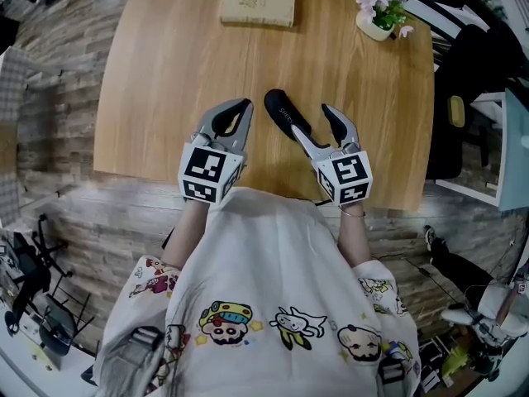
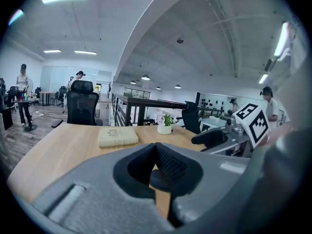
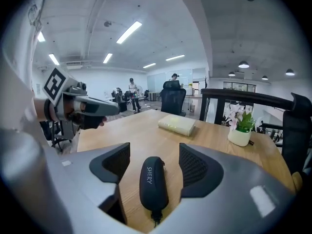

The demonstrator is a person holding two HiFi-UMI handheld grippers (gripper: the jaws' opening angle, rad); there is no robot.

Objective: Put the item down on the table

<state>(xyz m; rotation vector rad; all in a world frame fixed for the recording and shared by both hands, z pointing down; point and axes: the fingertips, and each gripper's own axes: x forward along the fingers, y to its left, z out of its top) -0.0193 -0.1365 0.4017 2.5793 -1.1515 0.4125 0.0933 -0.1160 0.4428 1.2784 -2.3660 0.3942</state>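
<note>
A black zip case (image 1: 285, 116) with white lettering lies flat on the wooden table (image 1: 165, 73). My right gripper (image 1: 318, 124) hangs over its near end with the jaws wide open. In the right gripper view the case (image 3: 153, 182) shows between the two pads, and neither pad touches it. My left gripper (image 1: 238, 107) is just left of the case, shut with nothing in it; in its own view the pads (image 2: 168, 165) meet. The right gripper (image 2: 214, 138) also shows there, off to the right.
A cream book (image 1: 257, 3) lies at the table's far edge, and a small white pot of pink flowers (image 1: 378, 15) stands at the far right corner. A black office chair (image 1: 450, 122) is beyond the right edge. People stand far off in the room.
</note>
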